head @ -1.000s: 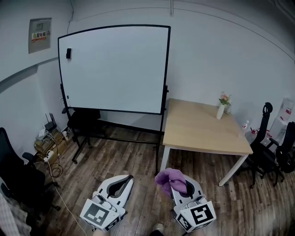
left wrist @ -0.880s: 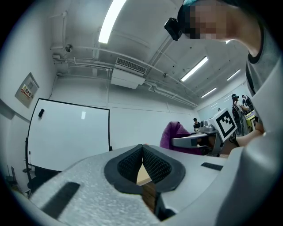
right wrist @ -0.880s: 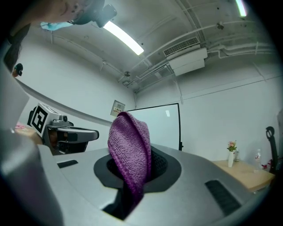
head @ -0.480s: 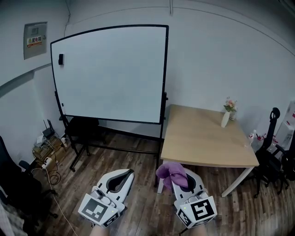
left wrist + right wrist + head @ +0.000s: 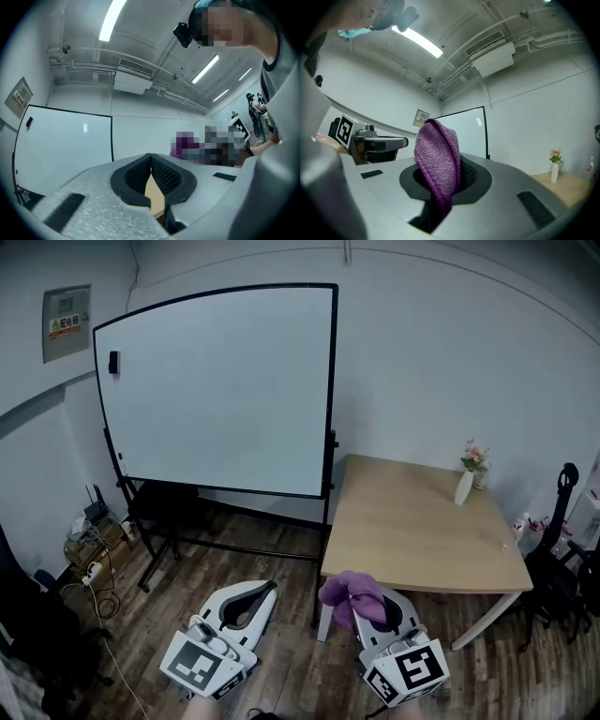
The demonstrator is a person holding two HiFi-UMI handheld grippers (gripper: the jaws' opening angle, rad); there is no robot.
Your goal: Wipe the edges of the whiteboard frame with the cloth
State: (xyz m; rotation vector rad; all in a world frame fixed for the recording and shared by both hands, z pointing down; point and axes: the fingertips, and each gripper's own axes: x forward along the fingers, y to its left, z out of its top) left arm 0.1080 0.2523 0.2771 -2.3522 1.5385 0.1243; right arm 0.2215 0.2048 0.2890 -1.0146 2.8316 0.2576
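Head view high, facing forward and down over left gripper point(image 5: 255, 591) and right gripper point(image 5: 367, 596) toward whiteboard point(image 5: 216, 390) and desk point(image 5: 422, 521), each gripper view tilted upward along its jaws, cloth point(image 5: 438, 159) filling the right one's middle, all three sharing the whiteboard.

even, bright light from ceiling tubes point(image 5: 112, 18); fisheye views bend edges, corners vignette dark, nearby gripper surfaces blur.

A wooden table point(image 5: 412, 531) bears a flower vase point(image 5: 464, 487); seemingly a black chair point(image 5: 561, 554) stands beside it
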